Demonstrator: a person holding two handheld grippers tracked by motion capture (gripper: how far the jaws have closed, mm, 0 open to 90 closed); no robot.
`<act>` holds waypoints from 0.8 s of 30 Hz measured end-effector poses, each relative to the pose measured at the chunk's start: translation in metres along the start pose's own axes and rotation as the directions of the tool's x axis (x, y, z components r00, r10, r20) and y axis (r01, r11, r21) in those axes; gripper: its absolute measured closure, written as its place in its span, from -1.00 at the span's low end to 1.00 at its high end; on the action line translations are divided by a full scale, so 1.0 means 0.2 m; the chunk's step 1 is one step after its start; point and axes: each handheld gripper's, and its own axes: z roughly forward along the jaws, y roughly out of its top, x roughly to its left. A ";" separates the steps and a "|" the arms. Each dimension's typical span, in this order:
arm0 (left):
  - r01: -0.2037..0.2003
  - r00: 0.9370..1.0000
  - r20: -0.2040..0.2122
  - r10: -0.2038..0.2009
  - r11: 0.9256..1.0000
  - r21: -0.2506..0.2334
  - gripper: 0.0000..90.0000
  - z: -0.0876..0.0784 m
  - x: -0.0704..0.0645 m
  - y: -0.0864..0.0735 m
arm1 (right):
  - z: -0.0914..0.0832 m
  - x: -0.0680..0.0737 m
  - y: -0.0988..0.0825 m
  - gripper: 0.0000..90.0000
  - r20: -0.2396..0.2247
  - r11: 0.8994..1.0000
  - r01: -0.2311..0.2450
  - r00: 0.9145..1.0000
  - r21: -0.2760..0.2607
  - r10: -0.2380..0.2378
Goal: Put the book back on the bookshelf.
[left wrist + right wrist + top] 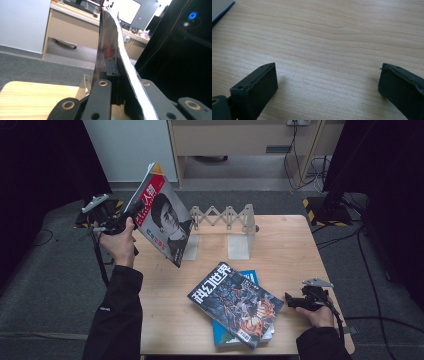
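My left gripper (134,212) is shut on the edge of a magazine (162,215) with a portrait cover, held up tilted over the table's left rear corner. In the left gripper view the magazine (110,40) stands edge-on between the jaws. A dark illustrated magazine (235,303) lies on a blue book (250,276) at the table's front middle. My right gripper (290,301) rests low at the front right, just right of that stack; in the right gripper view its jaws stand wide apart, my right gripper (327,82) open over bare wood.
A white expandable book rack (227,227) stands at the back middle of the wooden table (290,245). Behind the table are a desk and cables on grey carpet. Dark curtains flank both sides.
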 end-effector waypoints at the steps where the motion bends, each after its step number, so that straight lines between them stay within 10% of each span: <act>1: -0.007 1.000 -0.006 0.007 1.000 0.006 0.91 0.01 -0.01 -0.01 | 0.00 0.00 0.00 -0.94 -0.001 1.000 0.001 1.000 0.000 -0.001; 13: -0.066 0.995 -0.068 0.067 0.998 0.021 0.91 0.10 -0.06 -0.07 | 0.00 0.00 0.00 -0.94 -0.002 1.000 0.005 1.000 -0.002 -0.005; 24: -0.138 0.978 -0.153 0.143 0.990 0.042 0.91 0.21 -0.08 -0.14 | 0.00 0.00 0.00 -0.94 -0.009 1.000 0.017 1.000 0.000 -0.017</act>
